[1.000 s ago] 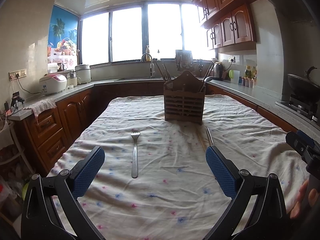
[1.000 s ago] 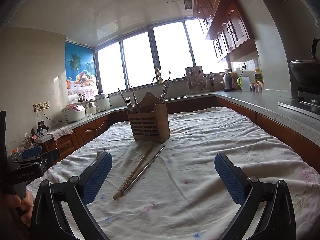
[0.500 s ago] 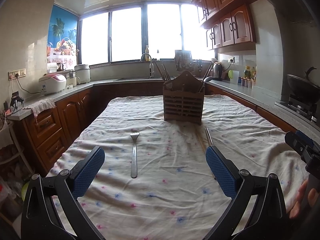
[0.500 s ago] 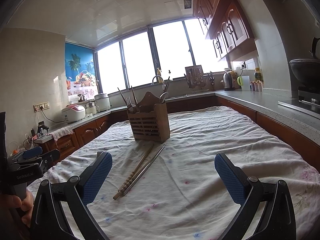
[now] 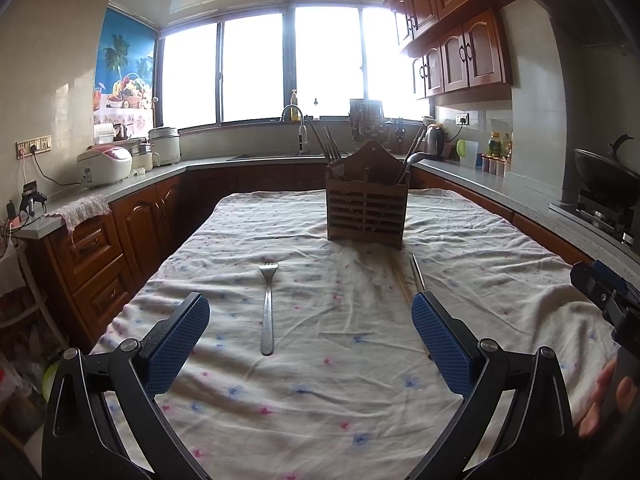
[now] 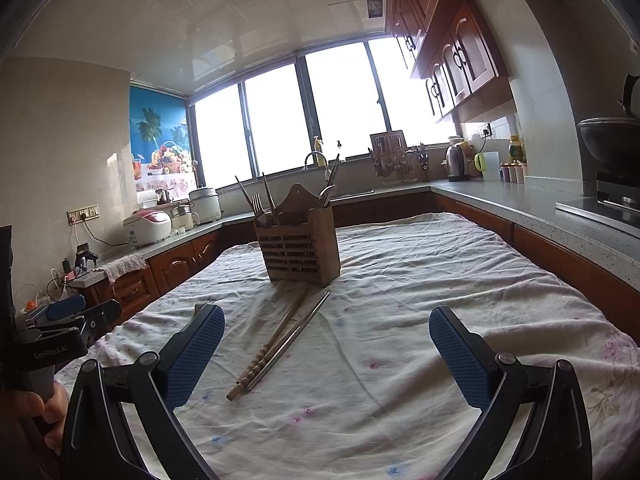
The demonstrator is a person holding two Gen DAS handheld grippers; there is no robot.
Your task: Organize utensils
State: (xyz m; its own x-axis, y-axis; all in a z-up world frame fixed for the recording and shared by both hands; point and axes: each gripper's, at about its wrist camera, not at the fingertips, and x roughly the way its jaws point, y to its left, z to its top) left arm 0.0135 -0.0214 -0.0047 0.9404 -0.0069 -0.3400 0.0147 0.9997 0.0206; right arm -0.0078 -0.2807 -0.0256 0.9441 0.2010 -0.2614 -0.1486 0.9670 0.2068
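On the cloth-covered desk (image 5: 360,380): 1 fork (image 5: 267,312), chopsticks (image 6: 280,340), 1 wooden holder (image 5: 366,210). Left gripper (image 5: 310,340) and right gripper (image 6: 326,350): fingers apart, empty.

This is a home kitchen. Brown wooden cupboards (image 5: 460,56) hang on the wall. A long grey stone counter (image 6: 520,204) runs under big bright windows (image 6: 340,108). A curved metal tap (image 5: 291,111), a white and pink rice cooker (image 5: 105,165) and a shiny metal kettle (image 6: 456,163) sit along it.

Barely any change — fork (image 5: 267,309) sits a touch further left between the spread fingers of the left gripper (image 5: 310,338) than before, utensil holder (image 5: 366,205) likewise drifting slightly left — nothing else differs.
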